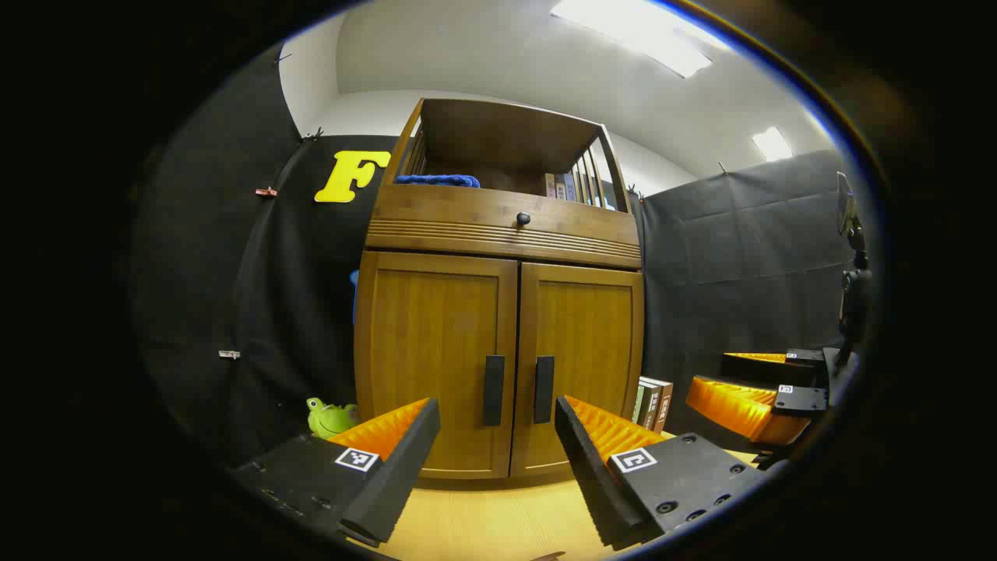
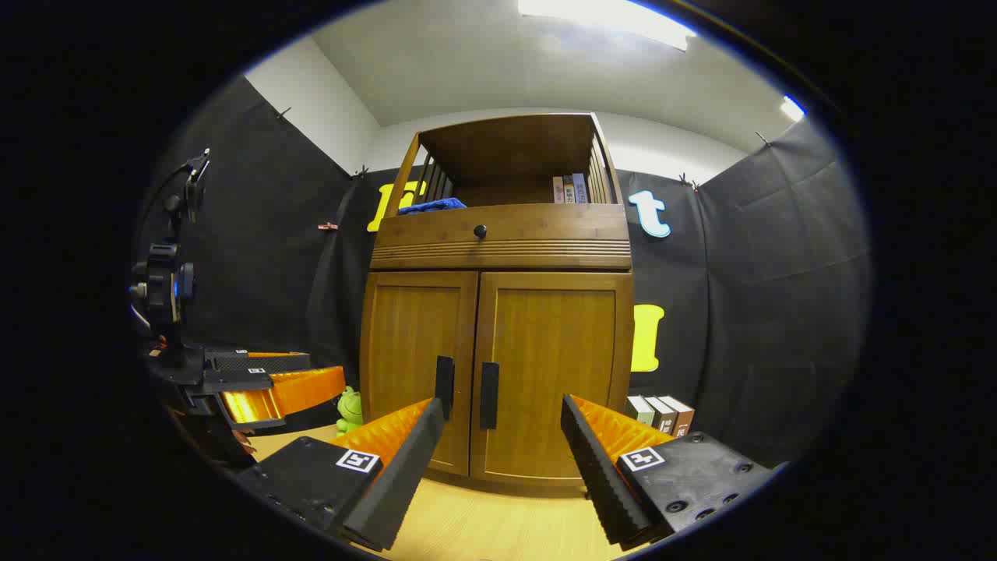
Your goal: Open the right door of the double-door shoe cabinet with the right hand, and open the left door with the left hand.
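A wooden shoe cabinet (image 1: 498, 343) stands ahead with both doors closed. Its left door (image 1: 432, 358) and right door (image 1: 584, 351) each carry a black vertical handle at the middle seam: left handle (image 1: 494, 389), right handle (image 1: 544, 389). My left gripper (image 1: 497, 432) is open, a short way in front of the handles, touching nothing. In the right gripper view the cabinet (image 2: 498, 351) shows the same closed doors, with the right handle (image 2: 488, 395) and left handle (image 2: 444, 386). My right gripper (image 2: 502, 436) is open before them, also seen from the left (image 1: 748, 401). The left gripper (image 2: 273, 393) appears at the left.
A drawer with a black knob (image 1: 523, 219) sits above the doors. The open top shelf holds a blue cloth (image 1: 436, 181) and books (image 1: 565, 185). A green frog toy (image 1: 331, 417) and several books (image 1: 654, 403) flank the cabinet on the light wooden floor (image 1: 498, 522).
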A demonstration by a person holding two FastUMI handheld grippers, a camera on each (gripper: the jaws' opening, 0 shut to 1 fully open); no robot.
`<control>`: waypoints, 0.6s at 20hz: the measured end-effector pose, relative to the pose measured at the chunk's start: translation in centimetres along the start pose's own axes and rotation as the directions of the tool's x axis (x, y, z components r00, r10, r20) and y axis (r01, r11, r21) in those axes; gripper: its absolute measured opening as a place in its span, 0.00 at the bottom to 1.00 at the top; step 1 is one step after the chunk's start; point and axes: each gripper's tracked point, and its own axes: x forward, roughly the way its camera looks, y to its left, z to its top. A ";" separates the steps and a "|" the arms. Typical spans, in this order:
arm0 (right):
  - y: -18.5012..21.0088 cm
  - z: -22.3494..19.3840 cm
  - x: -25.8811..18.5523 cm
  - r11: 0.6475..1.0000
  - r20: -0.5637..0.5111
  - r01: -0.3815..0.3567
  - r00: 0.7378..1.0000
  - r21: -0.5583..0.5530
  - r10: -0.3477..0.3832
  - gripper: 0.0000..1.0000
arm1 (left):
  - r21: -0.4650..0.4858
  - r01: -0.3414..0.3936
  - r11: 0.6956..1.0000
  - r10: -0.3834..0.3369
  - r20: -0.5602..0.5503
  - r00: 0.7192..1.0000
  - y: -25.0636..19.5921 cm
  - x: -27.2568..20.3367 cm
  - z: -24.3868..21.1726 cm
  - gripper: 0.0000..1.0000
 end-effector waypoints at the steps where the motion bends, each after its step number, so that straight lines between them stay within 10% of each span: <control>1: -0.2 -0.1 0.1 1.000 -0.005 0.012 1.000 0.003 -0.012 0.96 | 0.003 -0.002 1.000 0.002 -0.006 1.000 0.0 0.0 0.0 0.93; 12: 0.3 -0.1 0.5 1.000 -0.009 0.021 1.000 -0.021 -0.022 0.96 | 0.007 0.004 1.000 -0.004 -0.018 1.000 0.3 -0.4 -0.4 0.93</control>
